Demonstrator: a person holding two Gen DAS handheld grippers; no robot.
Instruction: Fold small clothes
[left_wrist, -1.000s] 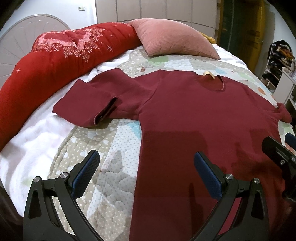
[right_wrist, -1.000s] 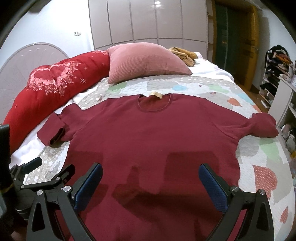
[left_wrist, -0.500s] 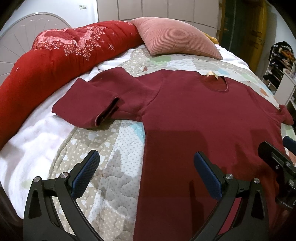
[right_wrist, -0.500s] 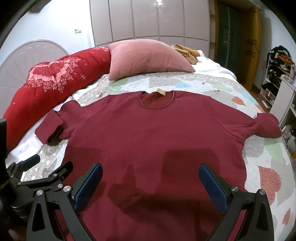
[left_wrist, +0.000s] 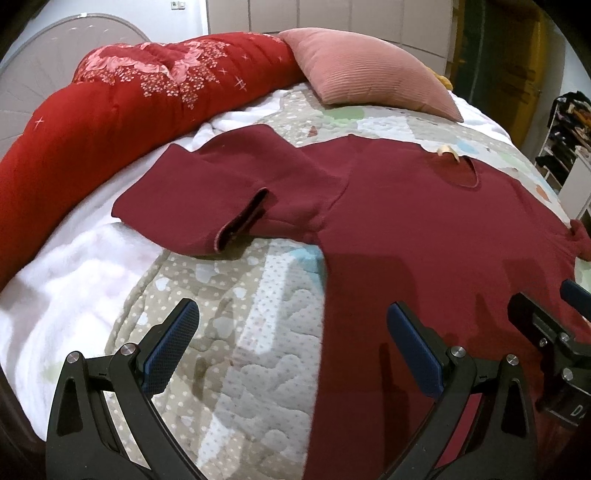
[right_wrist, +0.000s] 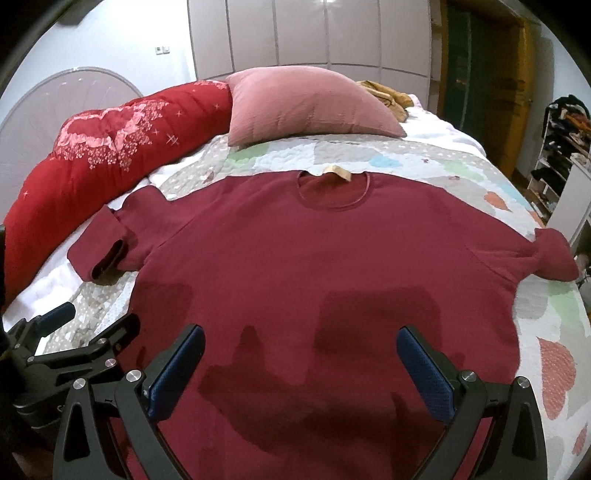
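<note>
A dark red sweater (right_wrist: 317, 266) lies flat, front up, on the quilted bed, collar and tan label (right_wrist: 337, 170) at the far side. Its left sleeve (left_wrist: 207, 199) is folded back on itself; its right sleeve (right_wrist: 550, 254) is bunched at the bed's right edge. My left gripper (left_wrist: 291, 343) is open and empty above the sweater's left side edge, near the hem. My right gripper (right_wrist: 301, 363) is open and empty above the sweater's lower middle. The sweater also shows in the left wrist view (left_wrist: 436, 229). Each gripper shows at the edge of the other's view.
A long red bolster (right_wrist: 107, 155) curves along the left side of the bed. A pink pillow (right_wrist: 306, 103) lies beyond the collar. A patchwork quilt (right_wrist: 546, 332) covers the bed; a white blanket (left_wrist: 62, 280) lies at the left. Shelves (right_wrist: 561, 147) stand at the right.
Both grippers have moved slightly forward and lower over the sweater, still open. The sweater has not moved.
</note>
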